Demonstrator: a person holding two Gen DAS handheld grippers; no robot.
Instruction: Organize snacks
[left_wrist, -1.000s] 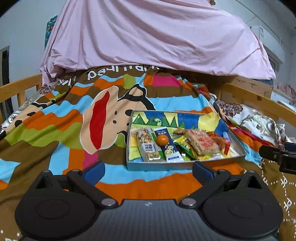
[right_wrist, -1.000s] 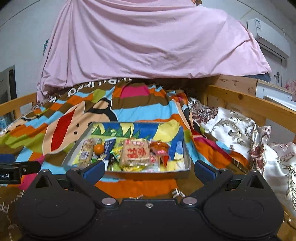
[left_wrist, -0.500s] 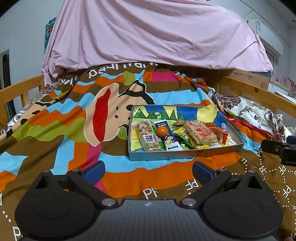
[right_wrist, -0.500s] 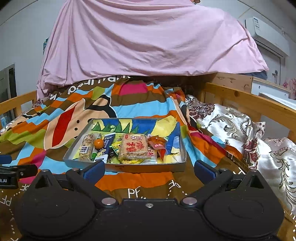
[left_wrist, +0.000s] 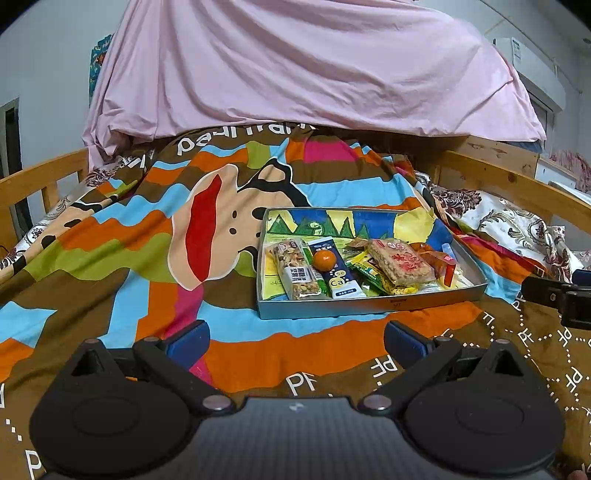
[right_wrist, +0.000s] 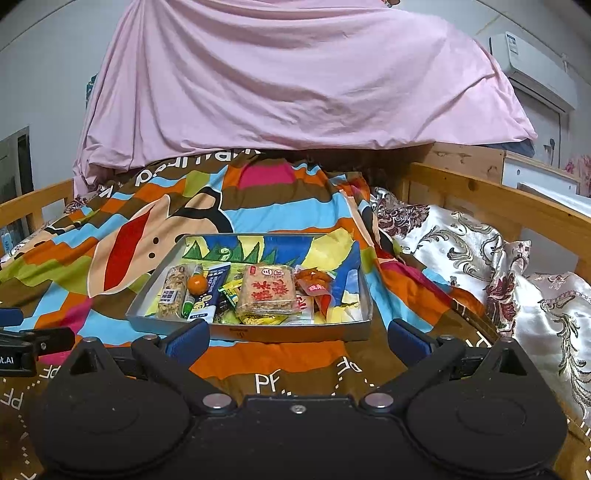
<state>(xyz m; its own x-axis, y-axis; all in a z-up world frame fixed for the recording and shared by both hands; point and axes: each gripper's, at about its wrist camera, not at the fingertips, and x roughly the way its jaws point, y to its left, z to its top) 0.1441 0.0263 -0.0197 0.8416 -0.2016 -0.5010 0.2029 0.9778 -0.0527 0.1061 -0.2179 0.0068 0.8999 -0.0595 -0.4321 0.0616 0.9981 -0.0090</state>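
A shallow grey tray (left_wrist: 369, 307) (right_wrist: 258, 330) with a painted bottom lies on the striped bedspread. In it lie a nut bar (left_wrist: 295, 268) (right_wrist: 173, 290), a small orange (left_wrist: 324, 259) (right_wrist: 197, 283), a blue calcium bar (left_wrist: 338, 275) (right_wrist: 208, 291), yellow-green packets (left_wrist: 365, 268), a square rice cracker pack (left_wrist: 400, 261) (right_wrist: 266, 291) and red-orange packets (left_wrist: 437, 260) (right_wrist: 314, 282). My left gripper (left_wrist: 295, 339) is open, short of the tray's near wall. My right gripper (right_wrist: 298, 336) is open too, just before the tray's front edge. Neither holds anything.
The colourful bedspread (left_wrist: 129, 266) covers a bed with wooden rails (left_wrist: 40, 177) (right_wrist: 509, 210). A pink sheet (left_wrist: 295, 66) hangs over the far end. A floral quilt (right_wrist: 498, 266) is bunched to the right. The other gripper's black body shows at each view's side.
Both grippers have drawn back and risen from the tray, so more bedspread shows in front of it. Tray and snacks have not moved. Both stay open.
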